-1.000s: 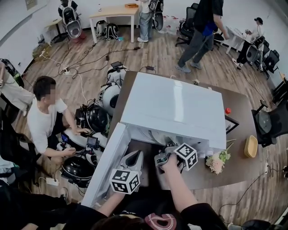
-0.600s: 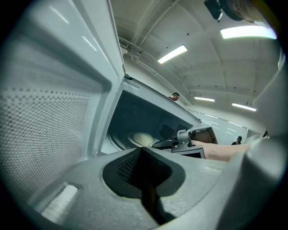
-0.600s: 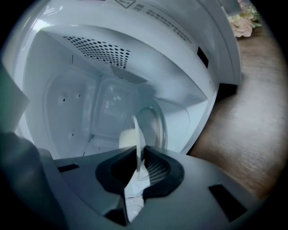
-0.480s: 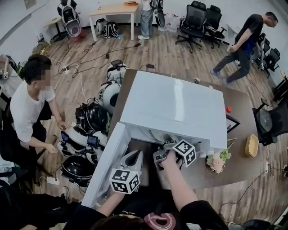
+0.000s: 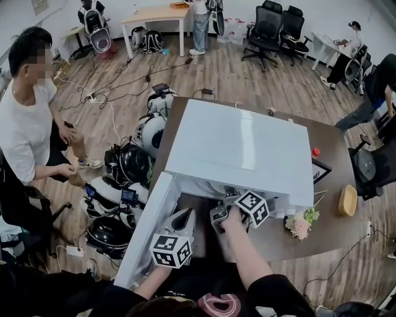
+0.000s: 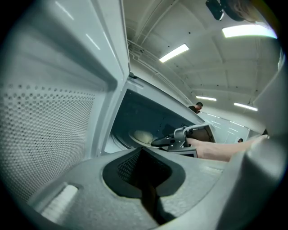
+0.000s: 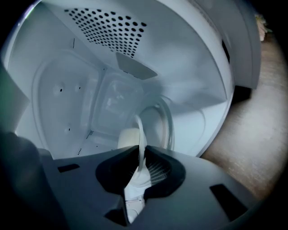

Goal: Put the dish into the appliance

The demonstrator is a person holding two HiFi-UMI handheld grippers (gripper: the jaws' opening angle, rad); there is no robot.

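appliance: white box, door open | dish: white plate w/ pale lump, inside cavity

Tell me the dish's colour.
White; the dish shows best in the right gripper view.

1. No legible text, brand, number or sign in any view
2. Left marker cube: black-and-white square code patterns on its faces, no letters or digits
3. Right marker cube: same kind of square code patterns, nothing to read
4. Framed sheet on the wall, top left of the head view: too small to read
5. Red print on the dark shirt, bottom edge: cut off, unreadable
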